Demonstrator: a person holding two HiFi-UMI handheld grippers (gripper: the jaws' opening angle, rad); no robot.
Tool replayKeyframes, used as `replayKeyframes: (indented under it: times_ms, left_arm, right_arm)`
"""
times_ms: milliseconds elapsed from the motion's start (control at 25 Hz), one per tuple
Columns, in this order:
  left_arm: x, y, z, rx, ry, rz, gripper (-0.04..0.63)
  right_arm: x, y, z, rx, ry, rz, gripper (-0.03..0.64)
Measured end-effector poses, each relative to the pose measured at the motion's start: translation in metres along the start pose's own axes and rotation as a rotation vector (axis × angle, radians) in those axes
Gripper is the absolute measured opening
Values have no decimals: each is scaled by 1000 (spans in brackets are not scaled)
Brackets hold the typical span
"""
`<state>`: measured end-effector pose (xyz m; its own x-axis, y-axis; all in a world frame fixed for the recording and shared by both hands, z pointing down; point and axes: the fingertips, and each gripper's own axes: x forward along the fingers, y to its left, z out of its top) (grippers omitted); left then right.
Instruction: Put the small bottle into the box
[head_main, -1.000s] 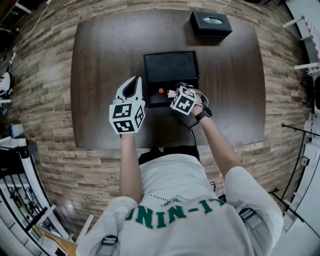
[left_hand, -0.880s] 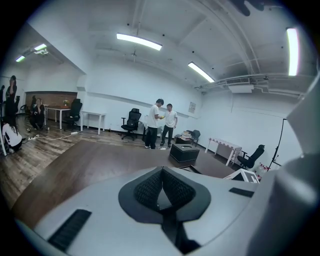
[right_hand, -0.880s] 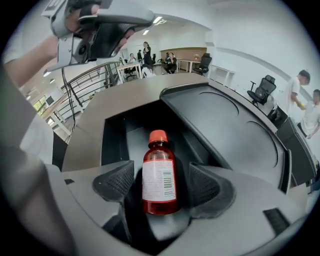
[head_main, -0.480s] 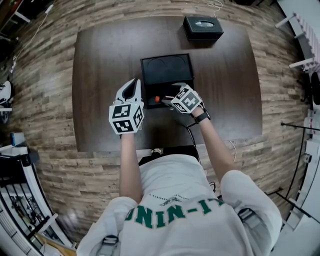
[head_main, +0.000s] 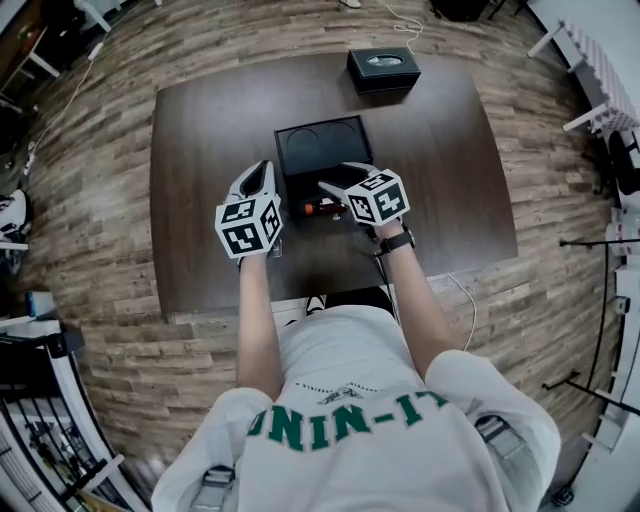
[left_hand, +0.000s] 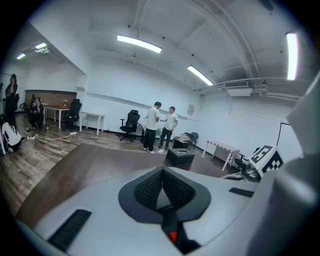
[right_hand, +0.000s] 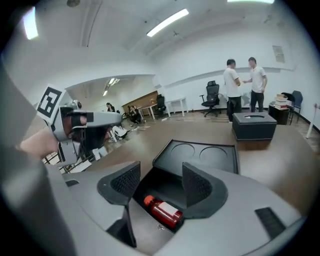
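Note:
The small red bottle (right_hand: 164, 211) with an orange cap lies on its side in the near compartment of the open black box (head_main: 296, 190). The box's lid (right_hand: 200, 154) lies flat beyond it. My right gripper (right_hand: 160, 182) hovers just above the bottle. Its jaws stand apart on either side of the bottle without touching it, and they are closing. In the head view the bottle (head_main: 318, 208) shows just off the right gripper's (head_main: 336, 190) tips. My left gripper (left_hand: 162, 187) is shut on nothing and hangs left of the box (head_main: 262, 175).
A black tissue box (head_main: 383, 68) stands at the far edge of the dark wooden table (head_main: 200, 130). A cable (head_main: 460, 290) hangs off the near right edge. Two people (right_hand: 242, 87) stand far off in the room, with office chairs and tables behind.
The right gripper carried the bottle down into the box and let it go; the bottle now lies free in the compartment. The left gripper has stayed put.

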<state>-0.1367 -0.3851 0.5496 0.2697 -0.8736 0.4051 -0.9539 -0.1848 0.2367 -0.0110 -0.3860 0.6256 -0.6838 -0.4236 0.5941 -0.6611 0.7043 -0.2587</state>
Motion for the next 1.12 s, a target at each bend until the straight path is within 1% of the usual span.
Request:
replayKeyframes:
  times_ms: [160, 280, 520, 720, 840, 920, 960, 1040, 1120]
  left_arm:
    - [-17, -8, 23, 19, -35, -8, 14]
    - [-30, -17, 42, 46, -69, -20, 14]
    - [-54, -28, 68, 105, -111, -15, 12]
    - [-71, -37, 90, 125, -171, -17, 12]
    - [-78, -43, 99, 143, -203, -22, 12]
    - [-84, -48, 104, 156, -229, -26, 14]
    - [-88, -49, 107, 163, -247, -18, 12]
    - [-97, -48, 115, 174, -288, 16, 12]
    - [-105, -47, 123, 177, -322, 32, 12]
  right_arm:
    - [-38, -1, 34, 50, -125, -95, 228]
    - [-68, 0, 57, 63, -219, -175, 187]
    - [-119, 12, 94, 11, -350, -301, 136]
    - [-147, 25, 116, -30, -428, -361, 92]
    - [-163, 31, 129, -33, -511, -392, 44]
    - [-173, 35, 135, -40, -554, -418, 29]
    - [-178, 38, 138, -46, -568, -428, 17]
    - [-183, 43, 141, -57, -579, -444, 15]
    - [-185, 48, 144, -69, -580, -459, 15]
